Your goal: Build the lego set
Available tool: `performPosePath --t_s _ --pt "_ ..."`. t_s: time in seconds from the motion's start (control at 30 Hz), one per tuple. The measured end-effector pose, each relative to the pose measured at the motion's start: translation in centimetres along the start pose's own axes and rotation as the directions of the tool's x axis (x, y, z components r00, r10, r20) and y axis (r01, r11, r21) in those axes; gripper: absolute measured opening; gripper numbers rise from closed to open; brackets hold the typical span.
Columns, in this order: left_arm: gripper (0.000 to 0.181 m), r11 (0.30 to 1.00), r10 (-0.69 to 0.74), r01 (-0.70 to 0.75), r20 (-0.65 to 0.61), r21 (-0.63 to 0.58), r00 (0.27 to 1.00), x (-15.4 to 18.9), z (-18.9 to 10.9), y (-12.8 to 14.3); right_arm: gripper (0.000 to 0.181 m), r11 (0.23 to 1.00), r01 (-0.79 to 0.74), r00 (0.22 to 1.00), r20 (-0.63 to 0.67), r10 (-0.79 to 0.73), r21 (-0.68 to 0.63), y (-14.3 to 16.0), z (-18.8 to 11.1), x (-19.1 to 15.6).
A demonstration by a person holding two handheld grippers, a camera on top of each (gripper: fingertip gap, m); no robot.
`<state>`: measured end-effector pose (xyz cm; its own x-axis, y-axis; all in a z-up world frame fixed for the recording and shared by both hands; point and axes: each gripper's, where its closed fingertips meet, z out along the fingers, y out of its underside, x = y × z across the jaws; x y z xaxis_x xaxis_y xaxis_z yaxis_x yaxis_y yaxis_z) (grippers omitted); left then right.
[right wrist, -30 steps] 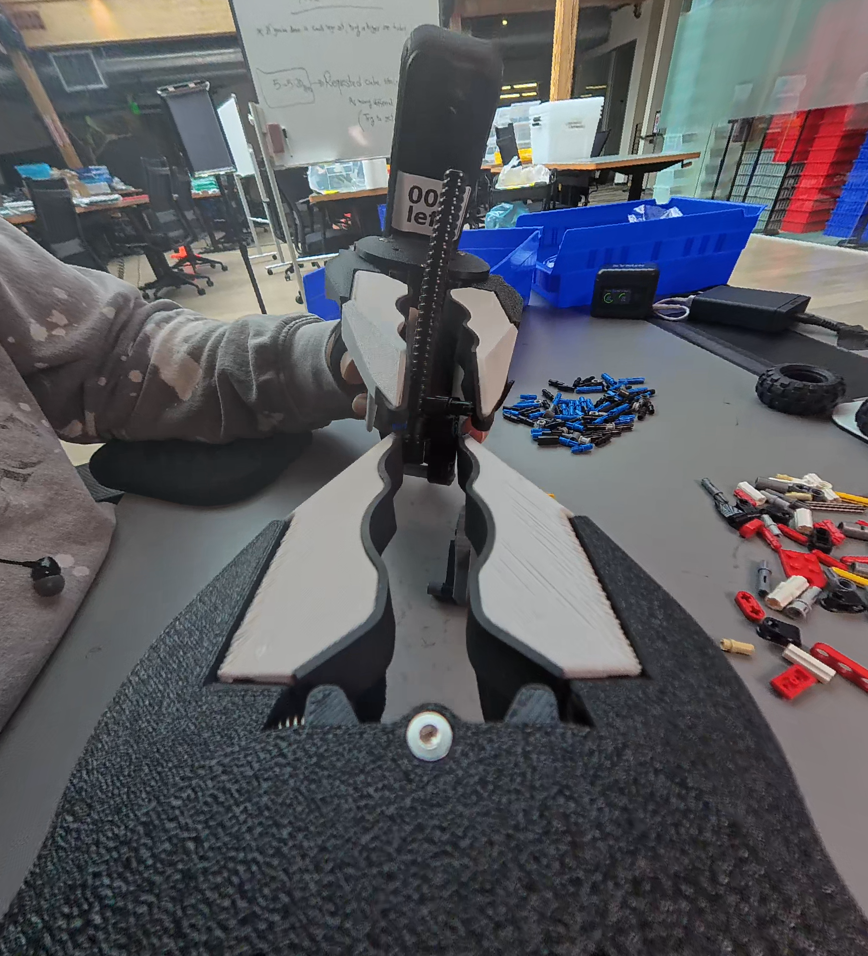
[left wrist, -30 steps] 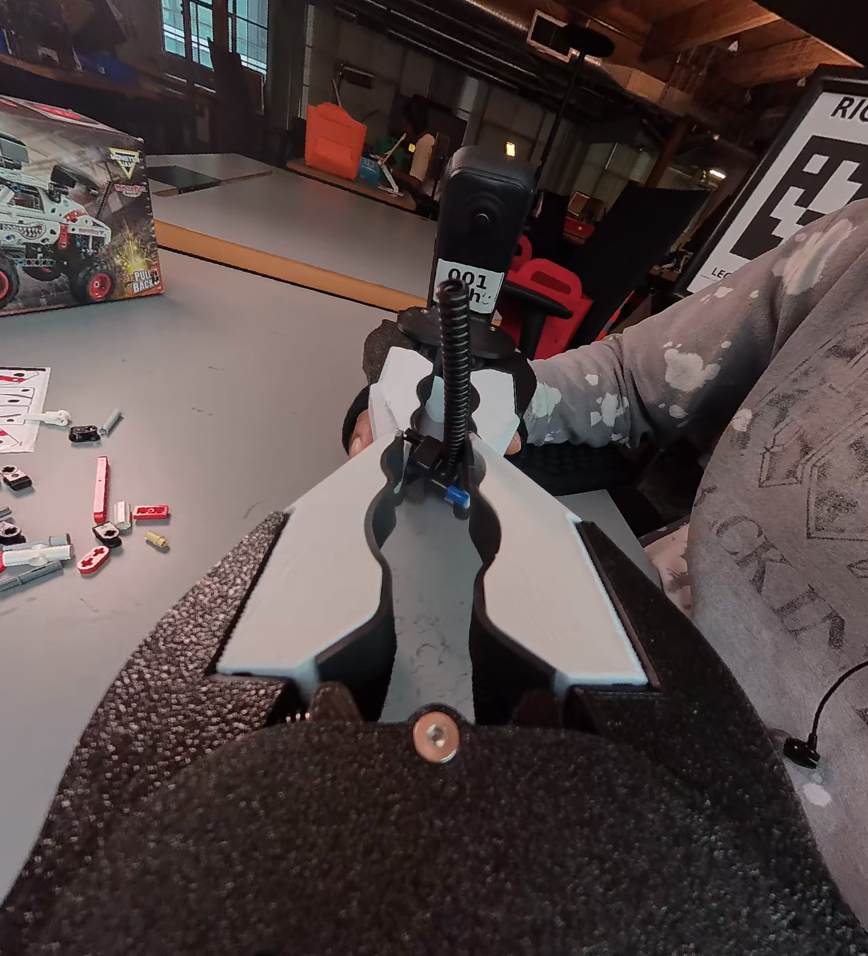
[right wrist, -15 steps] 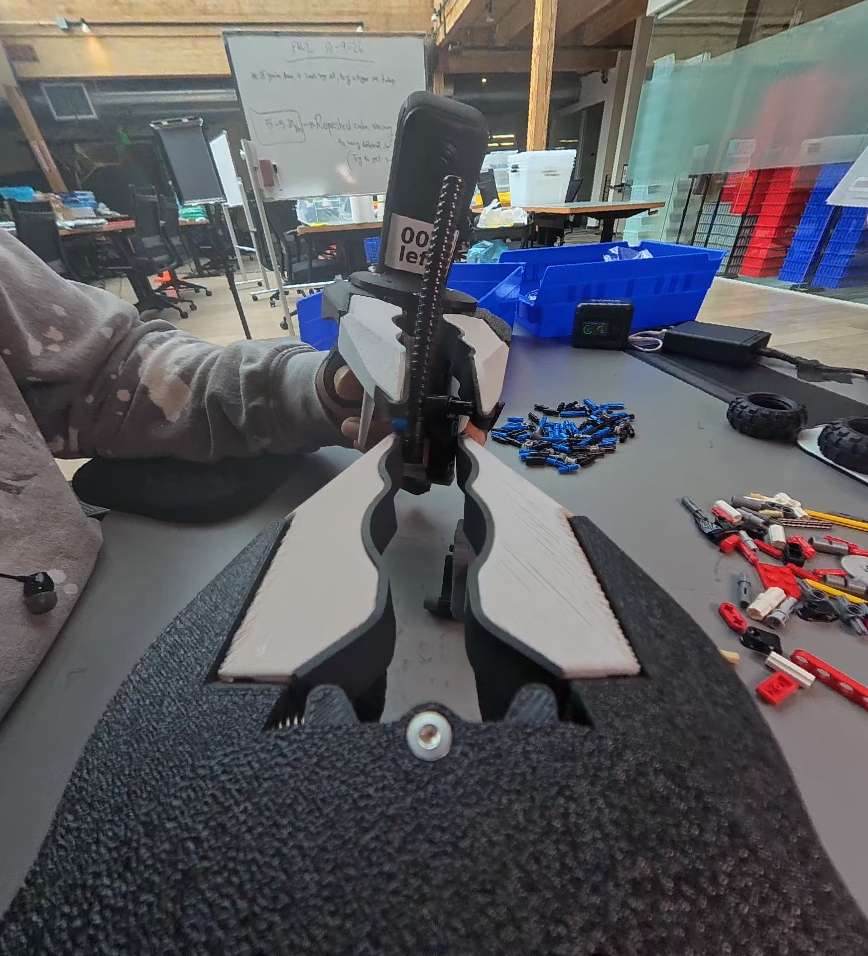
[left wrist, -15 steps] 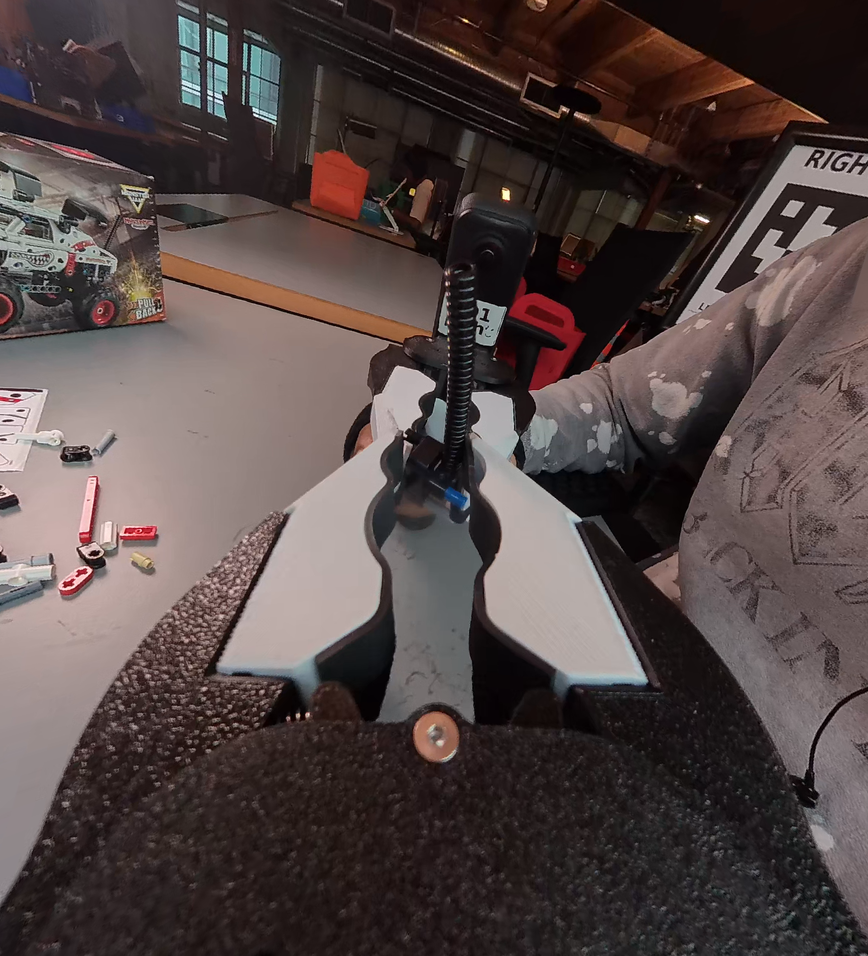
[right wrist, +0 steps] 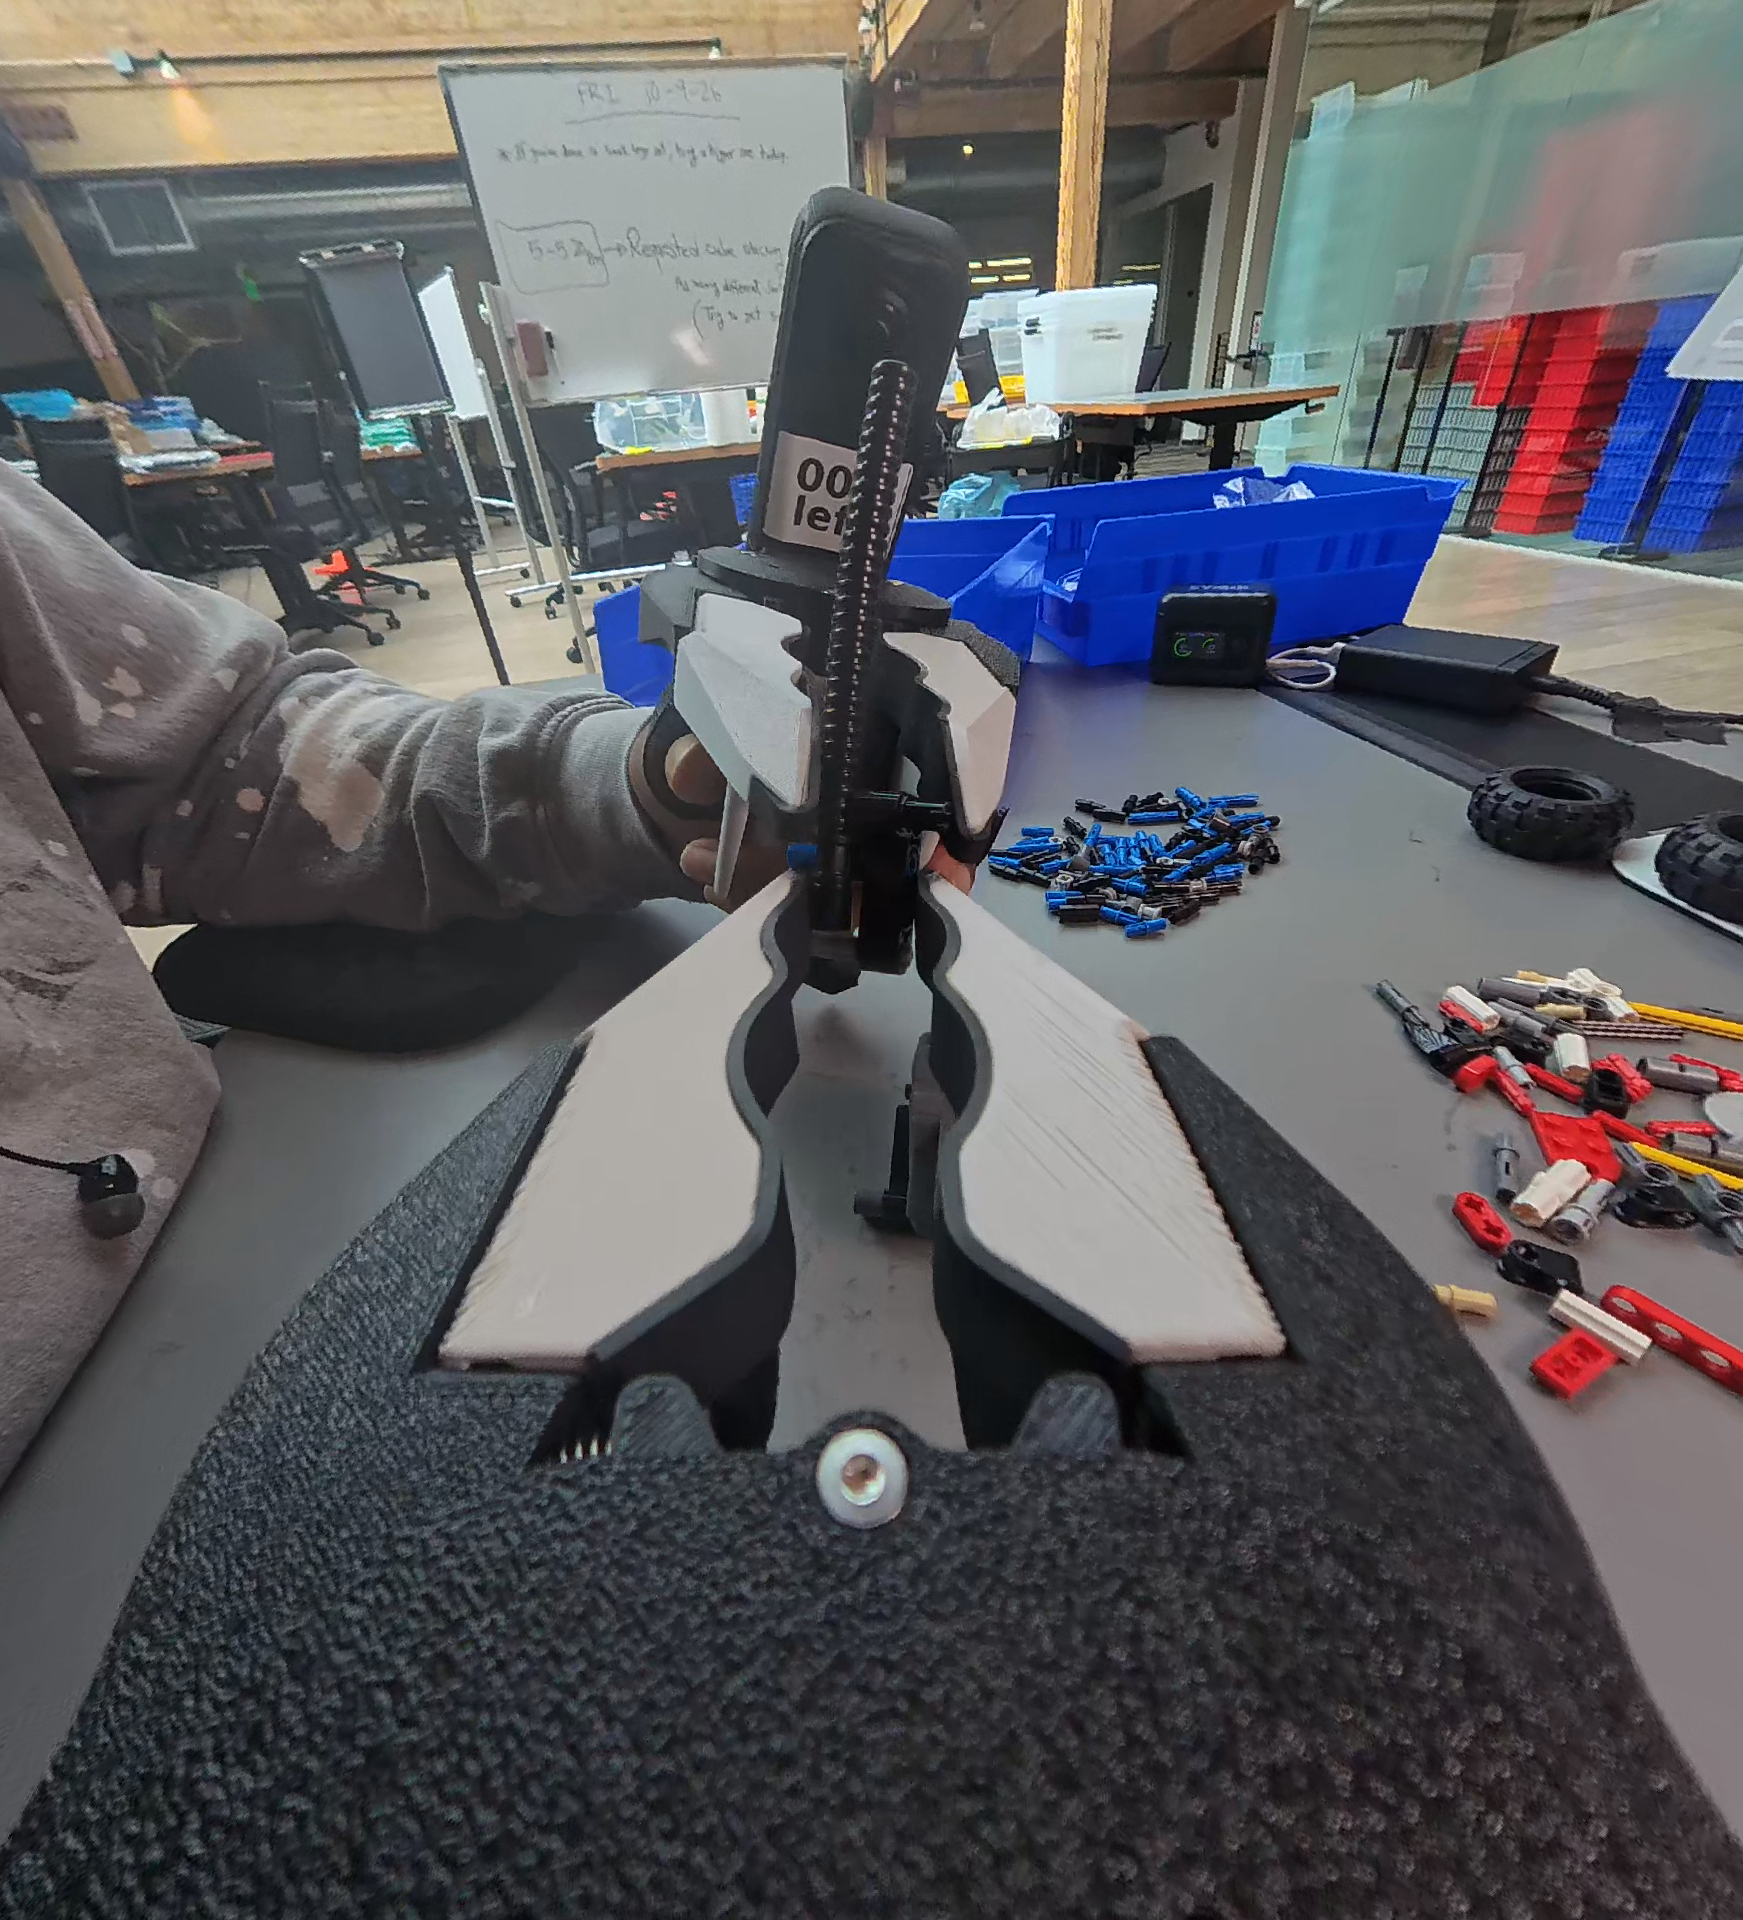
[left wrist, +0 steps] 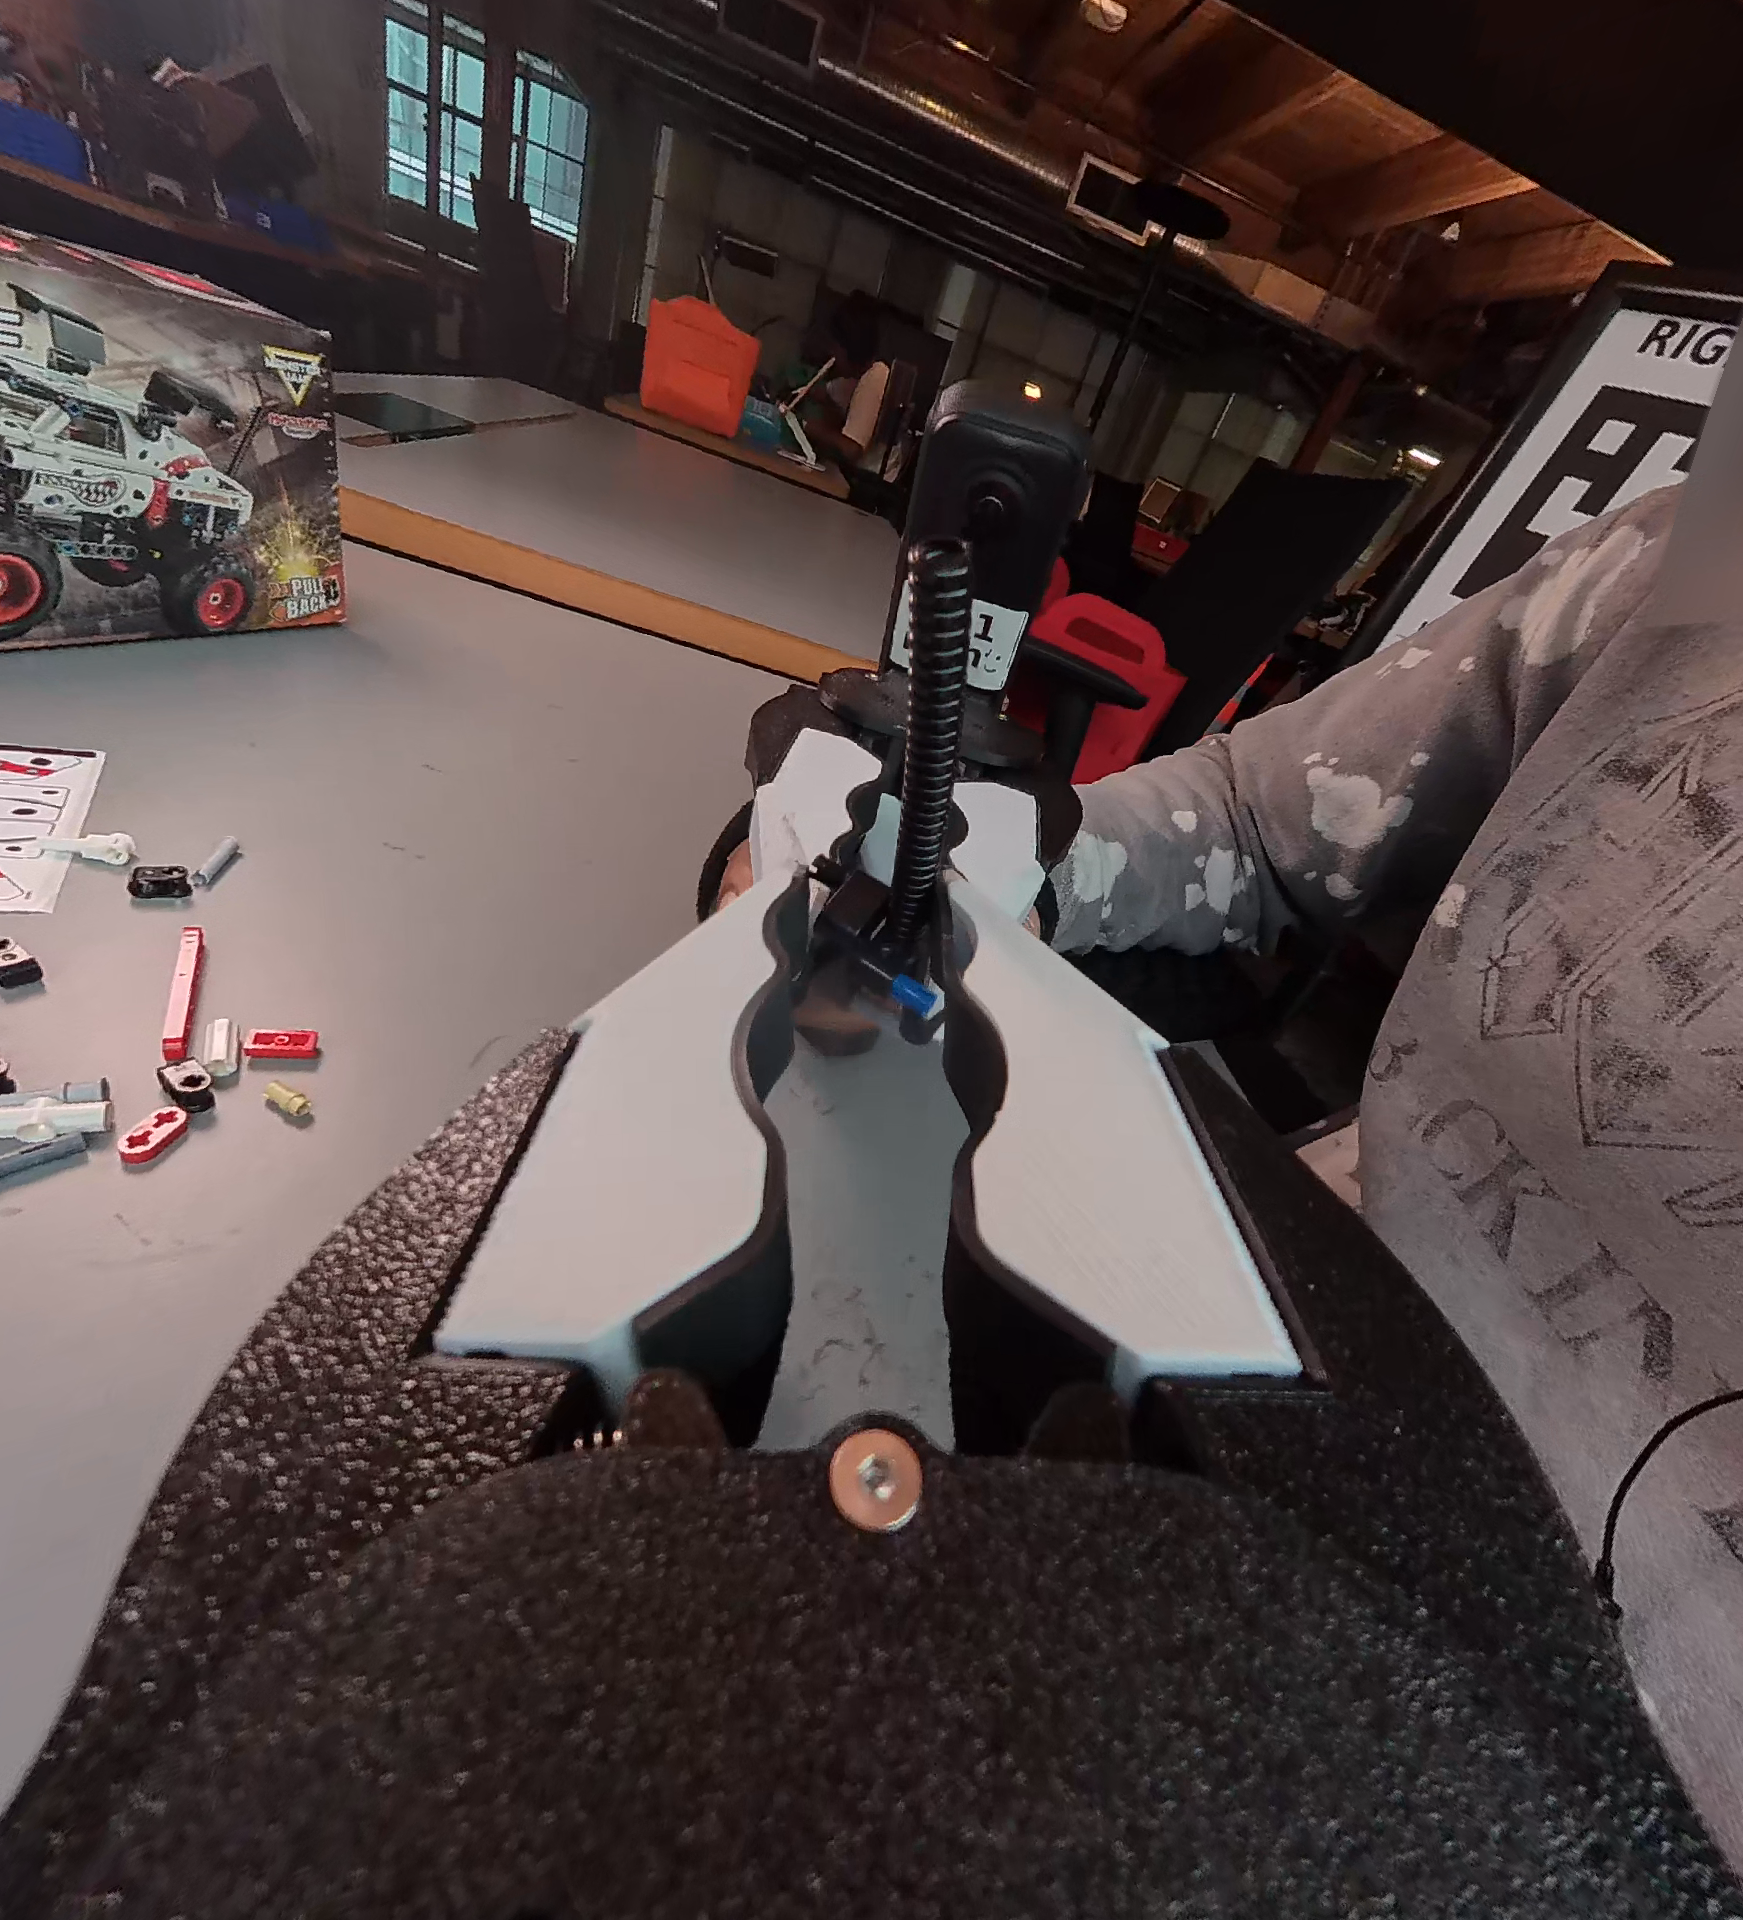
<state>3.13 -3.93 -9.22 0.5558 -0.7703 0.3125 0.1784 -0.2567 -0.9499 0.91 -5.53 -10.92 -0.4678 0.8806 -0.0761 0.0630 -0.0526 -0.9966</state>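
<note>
Both grippers meet tip to tip over the grey table [left wrist: 493,790], sharing one small black lego assembly.

The left gripper [left wrist: 872,951] and right gripper [right wrist: 851,914] each pinch the black assembly [left wrist: 862,920], its coiled spring [right wrist: 859,623] upright. Loose pieces [right wrist: 1625,1132] lie at the right, blue pins [right wrist: 1142,857] beyond, the set's box [left wrist: 108,457] far left.

Blue bins [right wrist: 1251,561] are sitting at the far edge of the grey table [right wrist: 1314,935], with a small black device [right wrist: 1215,636] and a black power brick [right wrist: 1449,660] lying just in front. A whiteboard [right wrist: 643,223] is standing behind; an orange container [left wrist: 698,353] is sitting far back in the left wrist view.
</note>
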Motion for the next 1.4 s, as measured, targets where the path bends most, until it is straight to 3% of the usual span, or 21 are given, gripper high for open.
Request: performPosePath --t_s 0.13,0.33,0.5,0.87,1.0,1.1,1.2,1.4 --pt "0.021 0.999 -0.01 0.01 0.027 -0.031 1.0 -0.5 0.0 0.5 0.019 1.0 -0.013 1.0 -0.017 0.013 -0.014 0.2 -0.1 0.5" --pt "0.034 0.999 0.009 -0.003 0.134 -0.047 0.991 -2.3 -1.7 -0.3 0.018 0.997 -0.064 0.994 -0.09 0.06 -0.037 0.6 -1.1 2.5" --pt "0.04 0.979 0.035 0.016 0.243 -0.202 0.969 -4.5 -3.7 2.1 0.019 0.988 -0.111 0.982 -0.163 0.092 -0.108 2.0 -1.8 4.5" --pt "0.03 0.983 -0.069 0.119 0.311 -0.142 0.948 -5.6 -2.8 1.8 0.019 0.962 -0.16 0.983 -0.119 0.136 -0.222 3.6 -0.9 5.0" --pt "0.032 0.979 -0.167 0.194 0.287 -0.067 0.943 -5.6 -1.9 1.0 0.019 0.956 -0.149 0.988 -0.078 0.134 -0.252 3.9 -0.3 4.7" --pt "0.009 0.975 -0.196 0.218 0.268 -0.053 0.943 -5.6 -1.4 0.9 0.019 0.957 -0.101 0.994 -0.076 0.083 -0.273 4.1 0.1 4.4" --pt "0.006 0.977 -0.184 0.205 0.237 -0.066 0.954 -5.0 -1.1 0.8 0.02 0.957 -0.1 0.994 -0.069 0.084 -0.273 4.1 0.1 4.2" --pt "0.005 0.976 -0.208 0.214 0.133 -0.035 0.969 -4.1 -1.1 0.0 0.031 0.928 -0.316 0.929 0.133 0.345 -0.199 2.6 -0.6 2.4"
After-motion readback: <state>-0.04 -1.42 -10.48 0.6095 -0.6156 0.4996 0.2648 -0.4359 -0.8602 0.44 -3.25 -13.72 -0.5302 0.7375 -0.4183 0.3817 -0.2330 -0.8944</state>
